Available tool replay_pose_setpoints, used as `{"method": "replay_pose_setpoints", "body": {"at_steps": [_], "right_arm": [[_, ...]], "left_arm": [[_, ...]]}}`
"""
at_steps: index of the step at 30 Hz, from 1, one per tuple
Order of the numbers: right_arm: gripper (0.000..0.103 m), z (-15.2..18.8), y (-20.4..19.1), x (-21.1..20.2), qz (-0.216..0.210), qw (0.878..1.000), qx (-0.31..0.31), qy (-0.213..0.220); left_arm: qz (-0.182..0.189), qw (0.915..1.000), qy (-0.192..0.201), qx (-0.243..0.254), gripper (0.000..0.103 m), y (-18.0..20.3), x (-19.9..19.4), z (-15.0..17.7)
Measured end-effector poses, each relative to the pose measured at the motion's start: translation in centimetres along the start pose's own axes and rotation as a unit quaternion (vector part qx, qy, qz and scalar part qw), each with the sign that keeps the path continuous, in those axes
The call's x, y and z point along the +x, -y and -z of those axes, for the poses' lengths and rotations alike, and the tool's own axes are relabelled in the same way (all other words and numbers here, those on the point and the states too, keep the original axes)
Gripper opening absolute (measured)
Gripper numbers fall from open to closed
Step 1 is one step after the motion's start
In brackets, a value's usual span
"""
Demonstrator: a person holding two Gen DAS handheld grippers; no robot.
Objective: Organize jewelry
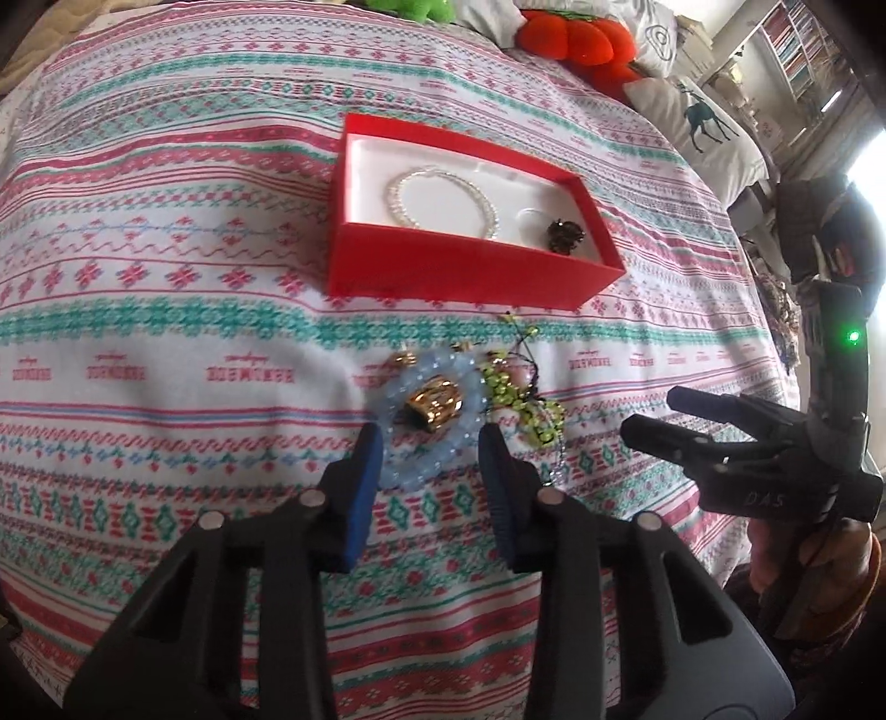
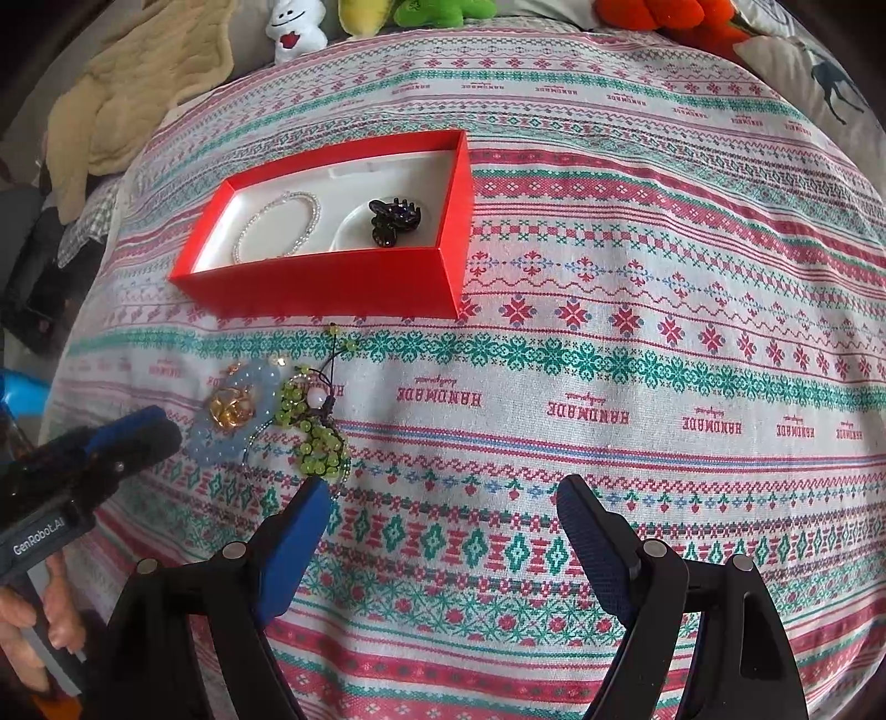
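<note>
A red box (image 1: 465, 266) (image 2: 332, 282) with a white lining holds a pearl bracelet (image 1: 443, 196) (image 2: 277, 221) and a dark hair clip (image 1: 565, 235) (image 2: 394, 219). In front of it lie a pale blue bead bracelet (image 1: 426, 471) (image 2: 221, 443), a gold ring (image 1: 434, 409) (image 2: 232, 411) inside it, and a green bead bracelet (image 1: 523, 401) (image 2: 315, 437). My left gripper (image 1: 432, 437) is open, its fingertips at either side of the blue bracelet. My right gripper (image 2: 443, 493) is open and empty, just right of the pile; it also shows in the left wrist view (image 1: 653, 415).
The patterned bedspread (image 2: 609, 332) covers the surface. Plush toys (image 2: 421, 11) and an orange plush (image 1: 576, 44) sit at the far edge. A deer-print pillow (image 1: 703, 122) lies at the back right, a beige blanket (image 2: 127, 94) at the back left.
</note>
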State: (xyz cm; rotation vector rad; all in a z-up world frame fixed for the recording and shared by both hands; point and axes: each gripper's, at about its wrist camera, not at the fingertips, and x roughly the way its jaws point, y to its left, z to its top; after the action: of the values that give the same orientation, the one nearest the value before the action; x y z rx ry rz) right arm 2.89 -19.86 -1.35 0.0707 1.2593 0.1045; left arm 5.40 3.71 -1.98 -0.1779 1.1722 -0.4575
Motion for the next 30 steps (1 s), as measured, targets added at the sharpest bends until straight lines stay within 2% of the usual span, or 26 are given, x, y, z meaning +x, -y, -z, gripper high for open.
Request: {"method": "replay_pose_setpoints", "body": {"at_steps": [13,20,22,30], "right_arm": [[0.085,0.1,0.0,0.1,-0.017,1.0,0.012,-0.004],[0.085,-0.1,0.4,0.4,-0.02,0.999,0.024,-0.011],[0.085,-0.1,0.5,0.4,-0.021,0.999,0.027,-0.014],[0.085,-0.4,0.2,0.7,-0.03,0.999,0.03,-0.02]], "left_arm": [[-0.005,0.9998,-0.016,-0.013,0.037,0.8,2.3,-0.9],[-0.043,0.9985,-0.033,0.009,0.027,2.6,4.5,-1.4],[-0.051,0.998,-0.037,0.007,0.02,2.6,4.9,-1.5],[-0.058,0.9979,-0.027,0.007,0.019,2.5,3.8,-1.3]]}}
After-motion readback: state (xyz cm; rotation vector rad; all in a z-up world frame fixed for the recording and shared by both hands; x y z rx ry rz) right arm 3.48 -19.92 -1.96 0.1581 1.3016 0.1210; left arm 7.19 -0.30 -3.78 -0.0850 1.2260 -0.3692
